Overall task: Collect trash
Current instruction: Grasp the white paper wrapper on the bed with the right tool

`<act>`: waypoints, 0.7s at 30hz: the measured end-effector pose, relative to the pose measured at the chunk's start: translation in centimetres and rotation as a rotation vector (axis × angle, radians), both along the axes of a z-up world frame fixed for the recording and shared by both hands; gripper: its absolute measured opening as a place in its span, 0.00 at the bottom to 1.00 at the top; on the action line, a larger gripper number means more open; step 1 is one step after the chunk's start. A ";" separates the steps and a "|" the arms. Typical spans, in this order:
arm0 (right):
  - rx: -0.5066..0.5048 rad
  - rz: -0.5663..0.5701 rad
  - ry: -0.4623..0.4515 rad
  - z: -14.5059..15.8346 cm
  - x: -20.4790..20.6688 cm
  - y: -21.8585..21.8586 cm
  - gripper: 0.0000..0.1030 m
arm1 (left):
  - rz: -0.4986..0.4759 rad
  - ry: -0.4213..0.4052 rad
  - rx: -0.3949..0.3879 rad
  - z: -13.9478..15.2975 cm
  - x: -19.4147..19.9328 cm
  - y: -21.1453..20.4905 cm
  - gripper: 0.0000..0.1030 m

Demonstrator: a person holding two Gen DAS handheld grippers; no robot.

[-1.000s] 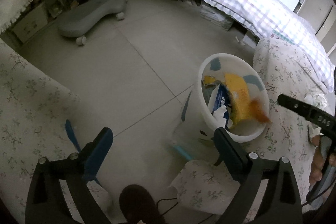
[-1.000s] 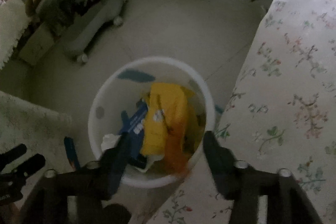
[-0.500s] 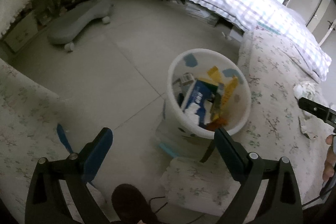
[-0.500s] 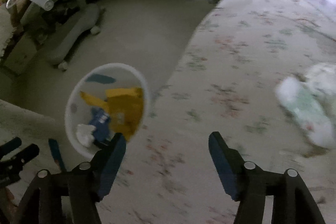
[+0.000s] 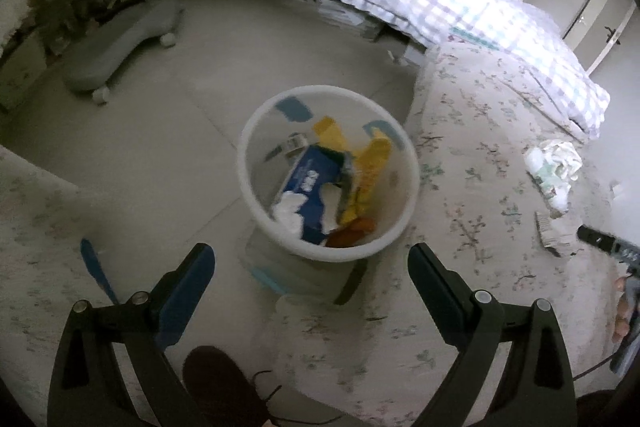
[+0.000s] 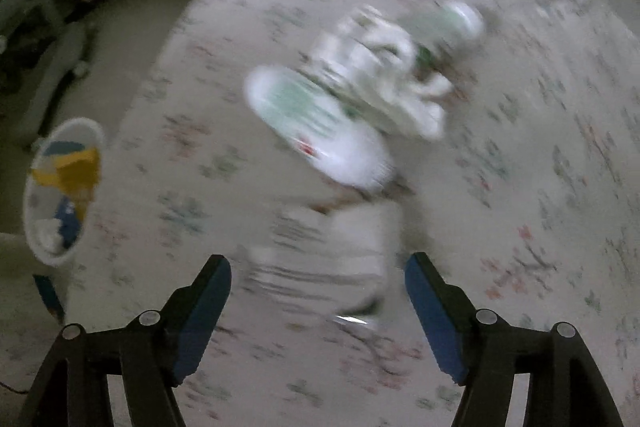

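Your left gripper (image 5: 310,273) hangs spread and empty over the bin (image 5: 256,195). Right gripper (image 6: 318,285), jaws wide, holding nothing: flat wrapper (image 6: 320,259) lies on the floral cover dead ahead between your fingertips, the crumpled pile (image 6: 360,87) beyond. Right's nearer!

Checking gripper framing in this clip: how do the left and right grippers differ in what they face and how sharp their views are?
The left gripper faces the white bin holding yellow and blue trash; the right gripper faces loose white wrappers on the floral cover. The left view is fairly sharp; the right is motion-blurred. Both are open and empty.
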State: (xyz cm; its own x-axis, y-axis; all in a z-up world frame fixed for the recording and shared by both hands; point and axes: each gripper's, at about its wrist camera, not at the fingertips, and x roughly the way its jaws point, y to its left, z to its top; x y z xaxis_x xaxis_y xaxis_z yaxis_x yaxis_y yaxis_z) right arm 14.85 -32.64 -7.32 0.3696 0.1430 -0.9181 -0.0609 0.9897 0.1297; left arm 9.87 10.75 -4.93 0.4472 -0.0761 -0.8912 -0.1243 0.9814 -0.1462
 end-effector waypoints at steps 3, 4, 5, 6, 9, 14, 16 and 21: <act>0.015 -0.038 0.055 -1.2 0.2 -1.4 0.74 | -0.014 -0.002 -0.009 0.2 0.3 -1.2 0.96; 0.027 -0.046 0.065 -1.4 0.3 -1.6 0.74 | -0.019 -0.001 -0.010 0.2 0.3 -1.5 0.96; 0.043 -0.053 0.073 -1.6 0.4 -1.8 0.74 | -0.022 0.001 -0.011 0.3 0.3 -1.7 0.96; 0.050 -0.055 0.077 -1.6 0.5 -1.8 0.74 | -0.028 0.003 -0.013 0.3 0.4 -2.1 0.96; 0.056 -0.060 0.095 -2.5 1.1 -1.6 0.74 | -0.039 0.008 -0.016 0.2 0.5 -2.7 0.96; 0.041 -0.062 0.122 -4.2 1.8 -0.8 0.59 | -0.050 0.012 -0.019 0.3 0.7 -3.4 0.96; 0.033 -0.063 0.111 -4.0 1.8 -0.5 0.39 | -0.053 0.013 -0.019 0.2 0.8 -3.7 0.96; 0.125 -0.026 0.121 -3.0 1.3 -0.7 0.12 | -0.068 0.019 -0.024 0.2 1.3 -5.3 0.96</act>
